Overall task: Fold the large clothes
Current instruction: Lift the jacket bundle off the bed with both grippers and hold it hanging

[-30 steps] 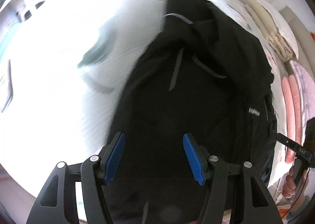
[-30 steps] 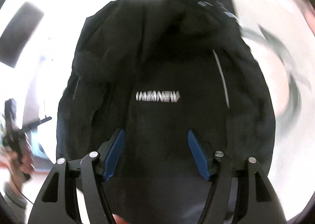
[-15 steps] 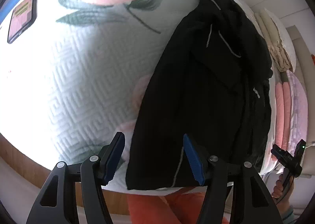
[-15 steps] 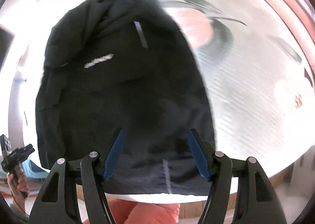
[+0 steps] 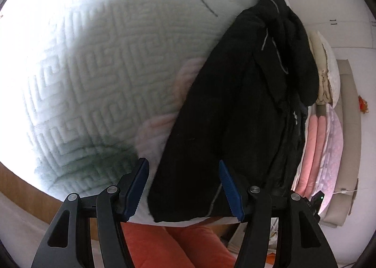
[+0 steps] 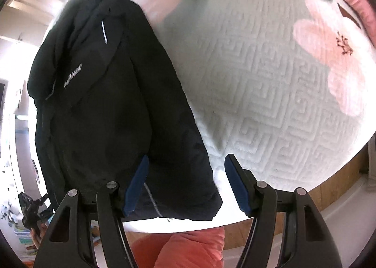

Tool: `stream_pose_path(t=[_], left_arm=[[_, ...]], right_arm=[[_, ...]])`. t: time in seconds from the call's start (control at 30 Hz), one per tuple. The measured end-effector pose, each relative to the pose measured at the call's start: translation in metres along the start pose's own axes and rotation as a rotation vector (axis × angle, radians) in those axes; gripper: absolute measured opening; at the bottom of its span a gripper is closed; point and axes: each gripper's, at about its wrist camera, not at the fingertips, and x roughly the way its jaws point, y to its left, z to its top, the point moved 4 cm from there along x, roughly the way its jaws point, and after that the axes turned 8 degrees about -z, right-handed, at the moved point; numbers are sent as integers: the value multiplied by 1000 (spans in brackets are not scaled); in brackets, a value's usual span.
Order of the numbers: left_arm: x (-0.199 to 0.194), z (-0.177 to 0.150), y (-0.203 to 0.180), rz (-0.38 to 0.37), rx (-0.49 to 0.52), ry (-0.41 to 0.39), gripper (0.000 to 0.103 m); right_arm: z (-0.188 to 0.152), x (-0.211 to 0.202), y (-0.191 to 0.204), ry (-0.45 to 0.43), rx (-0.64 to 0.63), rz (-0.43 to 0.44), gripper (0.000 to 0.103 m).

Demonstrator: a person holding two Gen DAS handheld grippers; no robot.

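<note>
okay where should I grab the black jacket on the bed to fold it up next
Probably the black jacket by its hem corners at the near bed edge, coming from the near side. It lies lengthwise, hood far, hem nearest both open claws: left claw, right claw.

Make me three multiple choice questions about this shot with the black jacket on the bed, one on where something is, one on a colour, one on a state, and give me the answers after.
1. Where does the black jacket lie?
A. On the quilted bedspread, its hem at the near edge
B. On the floor
C. On a hanger

2. What colour are the gripper finger pads?
A. Red
B. Blue
C. Yellow

3. What state is the left gripper in?
A. Shut on the jacket
B. Shut on nothing
C. Open, holding nothing

Answers: 1 A, the jacket rests on the white floral bedspread with its hem by the bed's edge. 2 B, both views show blue pads on black fingers. 3 C, its jaws stand wide apart with no cloth between them; the right gripper is open too.
</note>
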Motion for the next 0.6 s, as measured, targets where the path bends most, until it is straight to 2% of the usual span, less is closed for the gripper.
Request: stream_pose_path(t=[0.1,0.17,0.33,0.6], left_arm=[[5,-3,0,-25,11,27,63],[8,-1,-2,-20,24,37,63],[9,-1,-6,-12,45,51,64],[13,-9,-11,-16,144,62,63]], right_arm=[[-4,10,0,28,-11,5,70],[-6,17,-1,58,-2,41,73],[-7,16,11,70,-43,76,73],[-15,17,28,75,-169,21,76]])
